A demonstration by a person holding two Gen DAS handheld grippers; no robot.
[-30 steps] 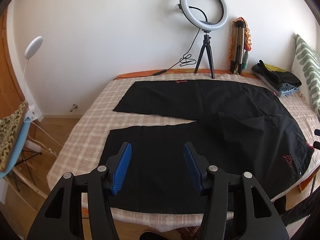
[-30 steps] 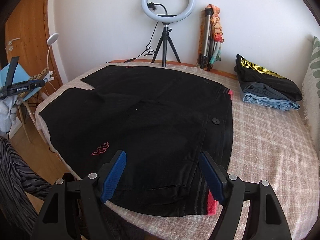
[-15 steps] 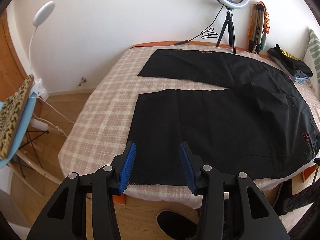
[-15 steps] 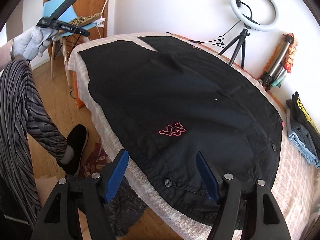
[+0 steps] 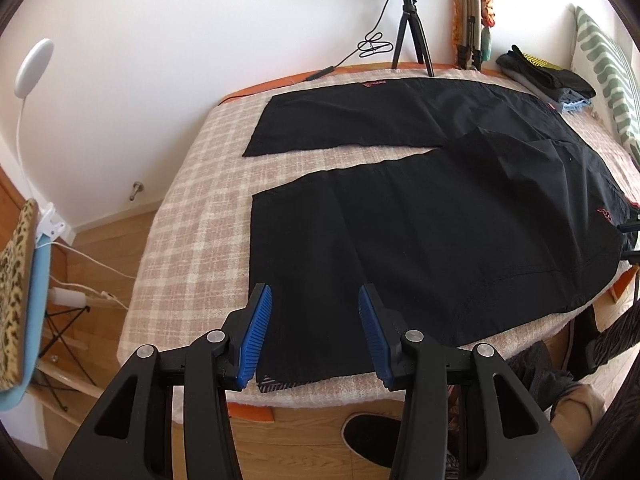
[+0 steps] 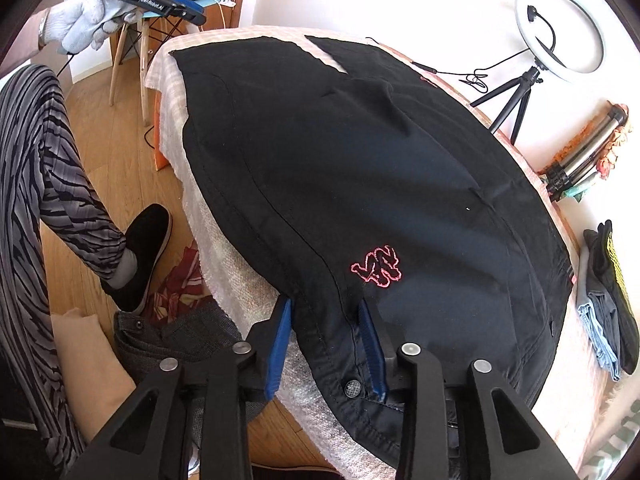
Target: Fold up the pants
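Black pants [image 5: 420, 216] with a pink logo [image 6: 376, 266] lie spread flat on a checked bed cover [image 5: 192, 216], legs apart and pointing left. My left gripper [image 5: 311, 322] is open over the near leg's hem corner, which lies between its blue pads, not clamped. My right gripper [image 6: 325, 330] is open around the waistband's near edge by a snap button [image 6: 352, 387]; the fabric sits between the pads. The left gripper also shows in the right wrist view [image 6: 160, 0], held in a white-gloved hand.
A ring light on a tripod [image 5: 408, 20] and a folded tripod [image 5: 472, 20] stand at the far edge. Folded clothes [image 5: 548, 76] and a striped pillow [image 5: 608, 76] lie at the right. A chair with a lamp [image 5: 24, 264] stands left. My leg and shoe [image 6: 136, 256] are by the bed.
Both grippers have moved down and closer to the near edge of the pants. The right gripper's pads have narrowed around the waistband edge; the left now straddles the hem corner.
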